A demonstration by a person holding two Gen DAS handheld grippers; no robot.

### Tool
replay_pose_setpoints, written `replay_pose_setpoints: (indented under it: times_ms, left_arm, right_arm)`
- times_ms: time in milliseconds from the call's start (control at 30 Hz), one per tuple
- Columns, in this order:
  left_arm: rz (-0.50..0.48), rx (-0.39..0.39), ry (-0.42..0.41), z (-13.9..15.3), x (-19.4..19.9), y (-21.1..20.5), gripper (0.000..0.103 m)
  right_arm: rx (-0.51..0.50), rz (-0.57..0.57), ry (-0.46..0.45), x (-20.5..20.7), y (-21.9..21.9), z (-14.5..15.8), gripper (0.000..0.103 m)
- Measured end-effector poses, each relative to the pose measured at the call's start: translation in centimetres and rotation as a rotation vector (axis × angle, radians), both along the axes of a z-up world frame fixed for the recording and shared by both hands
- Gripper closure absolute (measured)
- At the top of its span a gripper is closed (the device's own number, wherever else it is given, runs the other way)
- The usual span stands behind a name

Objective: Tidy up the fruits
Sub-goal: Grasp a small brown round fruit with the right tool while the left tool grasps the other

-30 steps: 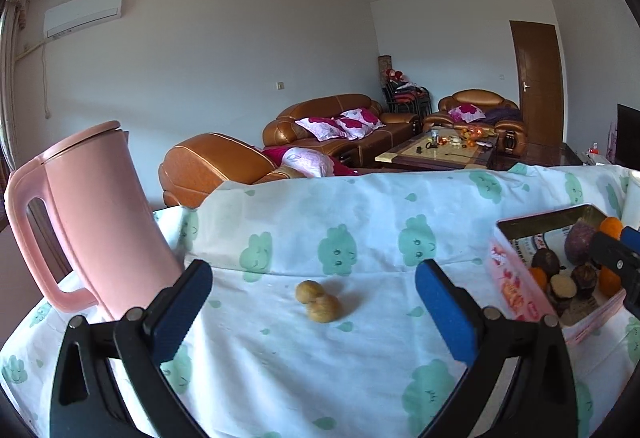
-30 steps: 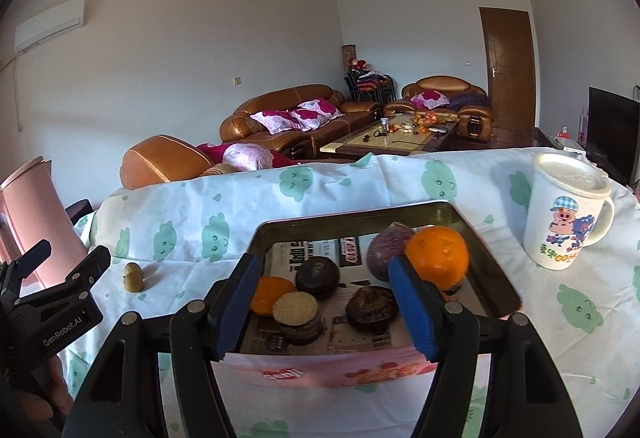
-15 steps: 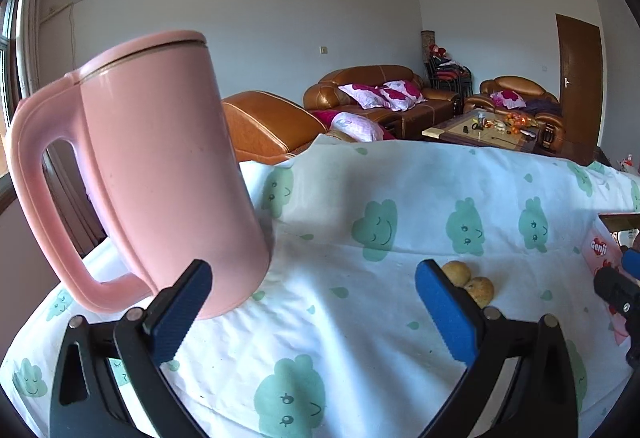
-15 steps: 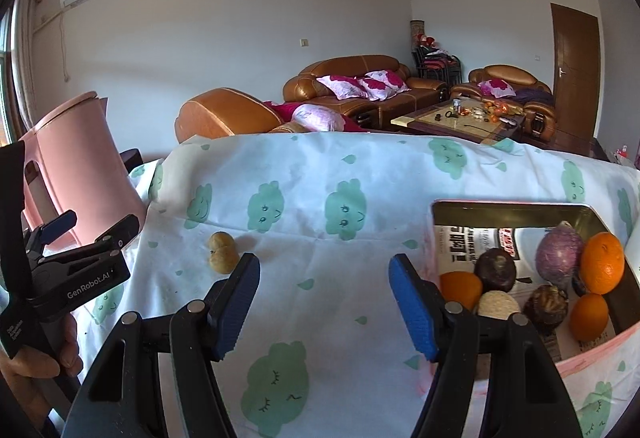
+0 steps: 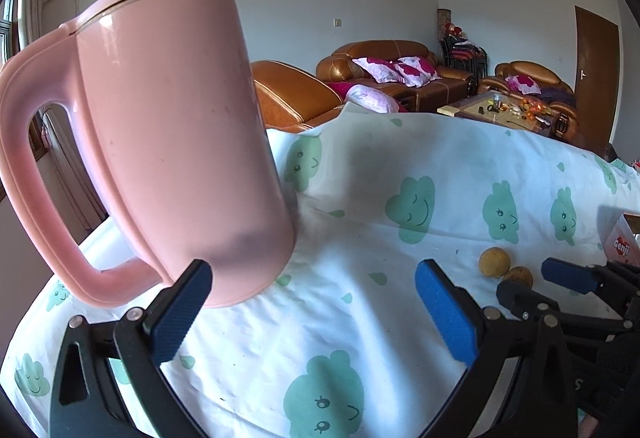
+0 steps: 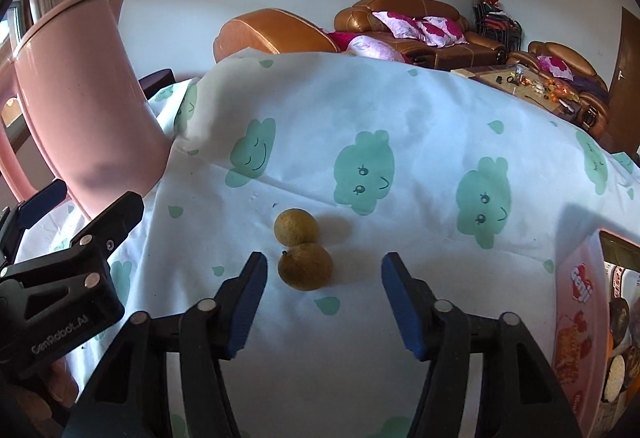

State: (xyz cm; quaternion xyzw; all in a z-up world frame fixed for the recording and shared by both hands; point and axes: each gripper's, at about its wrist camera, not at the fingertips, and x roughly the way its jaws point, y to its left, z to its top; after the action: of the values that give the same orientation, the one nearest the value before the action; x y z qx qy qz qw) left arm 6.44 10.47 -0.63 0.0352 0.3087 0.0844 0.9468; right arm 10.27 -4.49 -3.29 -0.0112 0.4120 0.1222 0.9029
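Two small round brown fruits lie touching on the cloud-print cloth point(image 6: 400, 126): the far fruit point(image 6: 296, 226) and the near fruit point(image 6: 306, 266). My right gripper point(image 6: 324, 278) points down at them with its jaws closing. The near fruit sits between the blue pads point(image 6: 250, 290), closer to the left one, and neither pad touches it. In the left wrist view the same fruits point(image 5: 494, 262) show at the right, with the right gripper point(image 5: 540, 284) beside them. My left gripper point(image 5: 314, 290) stands open and empty in front of the pink kettle point(image 5: 176, 142).
A tin box point(image 6: 580, 302) with a printed pink wall stands at the right edge and holds several dark and orange fruits point(image 6: 620, 318). The pink kettle point(image 6: 84, 98) stands at the left with the left gripper point(image 6: 76, 206) before it. Sofas and a coffee table lie beyond.
My right gripper has swung left from above the tin box to the two brown fruits, and its jaws are narrower. The left gripper has moved left, close to the pink kettle.
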Motion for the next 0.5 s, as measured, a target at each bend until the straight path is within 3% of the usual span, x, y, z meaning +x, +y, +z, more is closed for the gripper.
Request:
replay_pose_setpoints:
  times_ms: [100,200,367,500]
  left_arm:
    - [0.006,0.000,-0.001,0.0,0.2,0.2,0.000]
    - [0.000,0.001,-0.006,0.1,0.3,0.1,0.000]
    - [-0.032,0.015,-0.025,0.2,0.1,-0.4,0.000]
    - [-0.051,0.019,-0.033,0.3,0.1,-0.8,0.000]
  right_arm:
    - [-0.009,0.018,0.040,0.8,0.7,-0.6,0.056]
    - [-0.009,0.032,0.038,0.8,1.0,-0.5,0.071]
    - [0.027,-0.012,0.020,-0.2,-0.4,-0.1,0.071]
    - [0.003,-0.075,-0.090,-2.8,-2.4,1.4,0.071]
